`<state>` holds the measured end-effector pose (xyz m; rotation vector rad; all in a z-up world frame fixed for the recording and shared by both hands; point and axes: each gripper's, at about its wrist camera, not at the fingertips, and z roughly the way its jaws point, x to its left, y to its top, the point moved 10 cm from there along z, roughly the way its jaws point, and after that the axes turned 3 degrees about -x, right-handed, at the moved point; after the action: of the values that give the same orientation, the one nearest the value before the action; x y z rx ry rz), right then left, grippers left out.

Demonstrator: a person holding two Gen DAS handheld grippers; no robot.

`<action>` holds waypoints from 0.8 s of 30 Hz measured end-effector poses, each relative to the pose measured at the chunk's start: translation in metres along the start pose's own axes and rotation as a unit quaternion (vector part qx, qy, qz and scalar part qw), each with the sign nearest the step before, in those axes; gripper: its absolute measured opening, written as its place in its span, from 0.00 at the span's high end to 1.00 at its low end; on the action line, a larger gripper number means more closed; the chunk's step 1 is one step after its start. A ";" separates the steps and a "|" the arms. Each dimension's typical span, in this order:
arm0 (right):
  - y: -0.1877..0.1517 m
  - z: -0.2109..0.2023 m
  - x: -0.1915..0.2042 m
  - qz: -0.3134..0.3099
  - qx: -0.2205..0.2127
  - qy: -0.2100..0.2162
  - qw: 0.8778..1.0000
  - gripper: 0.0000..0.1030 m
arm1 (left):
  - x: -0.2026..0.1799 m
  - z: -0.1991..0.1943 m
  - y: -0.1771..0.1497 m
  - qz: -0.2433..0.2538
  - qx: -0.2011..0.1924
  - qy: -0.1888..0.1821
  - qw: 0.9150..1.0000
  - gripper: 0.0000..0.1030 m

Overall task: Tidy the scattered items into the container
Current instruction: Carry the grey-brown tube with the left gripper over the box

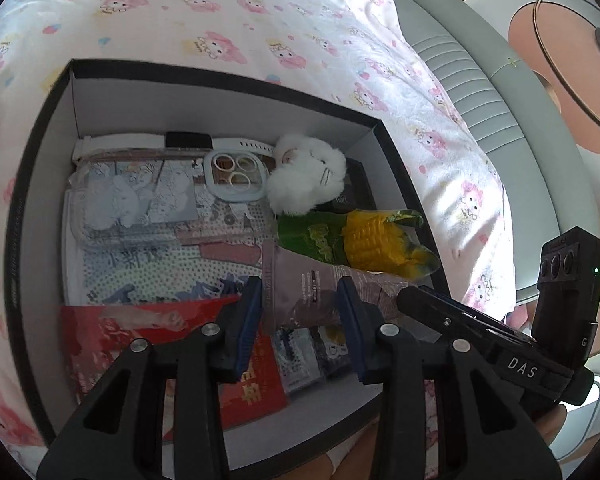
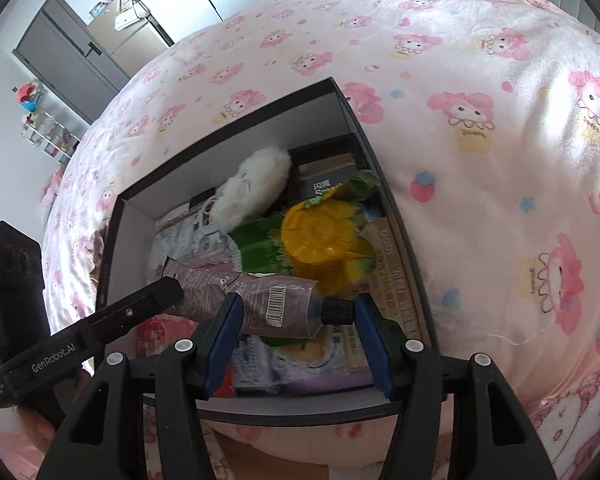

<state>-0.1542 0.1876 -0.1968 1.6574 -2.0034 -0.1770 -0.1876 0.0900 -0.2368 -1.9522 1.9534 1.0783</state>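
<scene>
Both grippers hung over the black box (image 1: 40, 160) on the pink cartoon-print bedsheet (image 1: 220, 12). The left gripper (image 1: 300, 312) clamped the crimped end of a mauve tube (image 1: 300, 292) between its blue pads. In the right wrist view the right gripper (image 2: 300, 320) bracketed the same tube's black cap (image 2: 337, 310) and barcoded end; whether its pads pressed on it I could not tell. The tube lay across the box's near side. Inside, at twelve o'clock from the tube, sat a corn-print snack pack (image 1: 364, 240), a white plush toy (image 1: 308, 176) beyond it, and a clear phone case (image 1: 140, 200) toward ten o'clock.
</scene>
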 end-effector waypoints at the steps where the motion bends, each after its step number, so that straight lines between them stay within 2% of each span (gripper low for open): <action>1: 0.000 -0.001 -0.004 0.002 -0.002 -0.001 1.000 0.47 | 0.000 0.004 -0.003 -0.001 0.007 -0.002 1.000 0.59; 4: 0.003 -0.002 -0.007 0.013 -0.009 0.014 1.000 0.47 | 0.006 0.013 -0.008 -0.011 0.010 -0.005 1.000 0.55; 8: 0.002 -0.004 -0.002 0.002 -0.014 0.012 1.000 0.47 | 0.017 0.014 -0.014 -0.035 0.018 -0.026 0.999 0.58; 10: 0.001 -0.003 0.001 0.005 -0.012 0.018 1.000 0.47 | 0.017 0.010 -0.017 -0.029 0.015 -0.029 0.999 0.62; 12: 0.000 -0.003 0.006 0.014 -0.009 0.043 0.999 0.47 | 0.012 0.004 -0.021 -0.023 0.015 -0.046 0.999 0.62; 14: 0.001 -0.004 0.010 0.010 -0.008 0.046 0.999 0.47 | 0.005 -0.002 -0.024 -0.008 0.012 -0.060 0.998 0.62; 17: 0.000 -0.006 0.015 0.001 -0.010 0.045 0.999 0.47 | 0.000 -0.008 -0.026 0.011 0.004 -0.054 0.998 0.62; 21: -0.004 -0.001 0.014 0.004 -0.002 0.035 0.999 0.47 | 0.001 -0.012 -0.024 -0.004 0.003 -0.072 0.997 0.62; 24: -0.004 -0.001 0.012 0.005 -0.003 0.030 1.000 0.47 | 0.012 -0.010 -0.021 -0.021 -0.002 -0.050 0.999 0.62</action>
<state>-0.1512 0.1752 -0.1936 1.6299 -1.9637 -0.1270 -0.1663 0.0770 -0.2438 -1.8941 1.8522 1.1450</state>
